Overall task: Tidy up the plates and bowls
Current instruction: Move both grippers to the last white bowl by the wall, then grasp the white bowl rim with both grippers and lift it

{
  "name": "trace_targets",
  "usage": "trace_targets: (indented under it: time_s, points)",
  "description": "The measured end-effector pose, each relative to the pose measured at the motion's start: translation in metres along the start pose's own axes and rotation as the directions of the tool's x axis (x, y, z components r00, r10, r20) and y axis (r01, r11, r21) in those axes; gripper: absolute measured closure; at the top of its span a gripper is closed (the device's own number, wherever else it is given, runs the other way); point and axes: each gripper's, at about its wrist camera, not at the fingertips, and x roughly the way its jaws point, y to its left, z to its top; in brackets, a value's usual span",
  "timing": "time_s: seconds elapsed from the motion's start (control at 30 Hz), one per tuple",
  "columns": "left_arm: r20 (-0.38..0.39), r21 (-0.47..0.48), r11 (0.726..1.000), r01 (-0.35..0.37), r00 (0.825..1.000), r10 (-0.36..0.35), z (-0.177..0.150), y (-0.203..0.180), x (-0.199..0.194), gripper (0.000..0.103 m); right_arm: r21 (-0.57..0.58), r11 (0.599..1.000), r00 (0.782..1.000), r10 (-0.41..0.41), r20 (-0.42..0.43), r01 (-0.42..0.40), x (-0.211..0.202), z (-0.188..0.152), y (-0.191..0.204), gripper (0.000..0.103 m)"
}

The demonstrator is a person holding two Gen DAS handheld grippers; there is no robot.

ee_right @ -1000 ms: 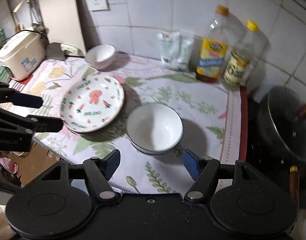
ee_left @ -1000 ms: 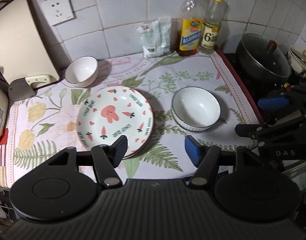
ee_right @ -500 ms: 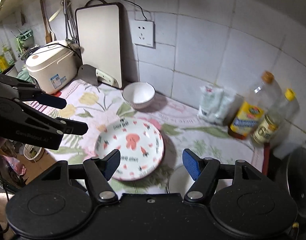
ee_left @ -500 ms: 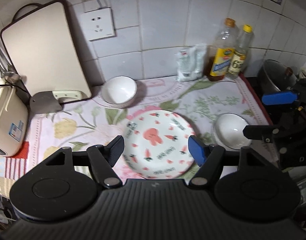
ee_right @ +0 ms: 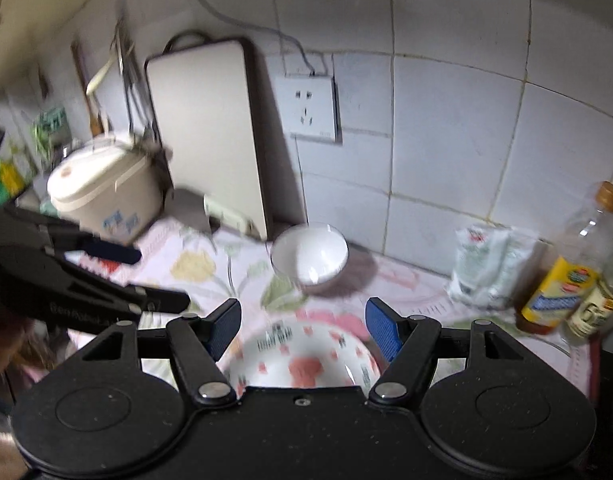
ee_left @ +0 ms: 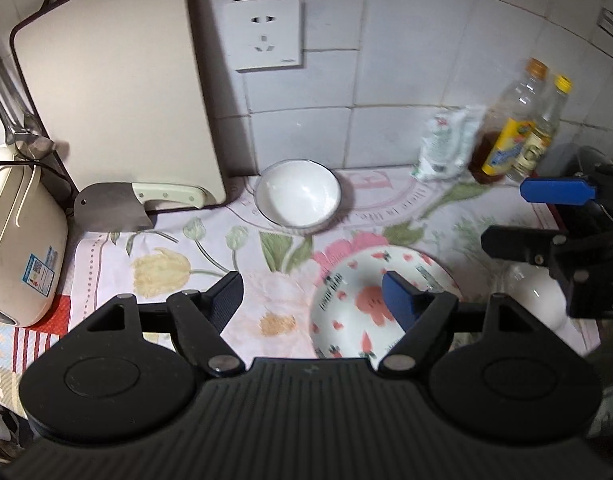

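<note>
The round white ceramic plate with pink carrot prints (ee_left: 346,316) is partly hidden behind the opening, empty left gripper (ee_left: 312,296). Beyond the plate lies a small white bowl (ee_left: 297,193); the right gripper (ee_right: 302,326) is spread above the plate, unladen.

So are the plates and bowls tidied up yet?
Not yet. The small bowl by the wall, the carrot plate and the second white bowl sit apart, unstacked. The left gripper is opening with nothing in it; the right gripper is open and empty. All stacking remains.
</note>
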Motion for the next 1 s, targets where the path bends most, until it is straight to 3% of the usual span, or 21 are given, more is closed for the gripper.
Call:
trace_targets:
  time_s: [0.2,0.5,0.63,0.8,0.93,1.0]
  points:
    - [0.015,-0.099,0.995,0.004,1.0,-0.003,0.013,0.028,0.037,0.027,0.079,0.996,0.995,0.022,0.093,-0.029,0.047,0.008,-0.013,0.03]
    - [0.023,-0.179,0.984,0.002,1.0,0.002,0.033,0.048,0.115,0.029,0.224,0.973,0.999,0.051,0.004,-0.051,0.16,0.008,-0.045,0.031]
    - [0.05,-0.239,0.97,-0.035,0.998,0.049,0.035,0.057,0.15,0.03,0.318,0.947,0.998,0.058,-0.032,-0.045,0.204,0.001,-0.059,0.039]
    - [0.025,-0.305,0.952,-0.032,0.999,0.042,0.037,0.069,0.19,0.031,0.372,0.927,0.995,0.073,-0.073,-0.041,0.239,-0.001,-0.063,0.05]
    - [-0.009,-0.291,0.956,-0.031,1.0,0.03,0.038,0.067,0.209,0.042,0.407,0.913,0.991,0.062,-0.115,-0.01,0.254,-0.001,-0.067,0.064]
    - [-0.017,-0.297,0.955,-0.018,1.0,0.014,0.039,0.066,0.213,0.047,0.415,0.91,0.99,0.053,-0.131,0.006,0.259,0.001,-0.068,0.065]
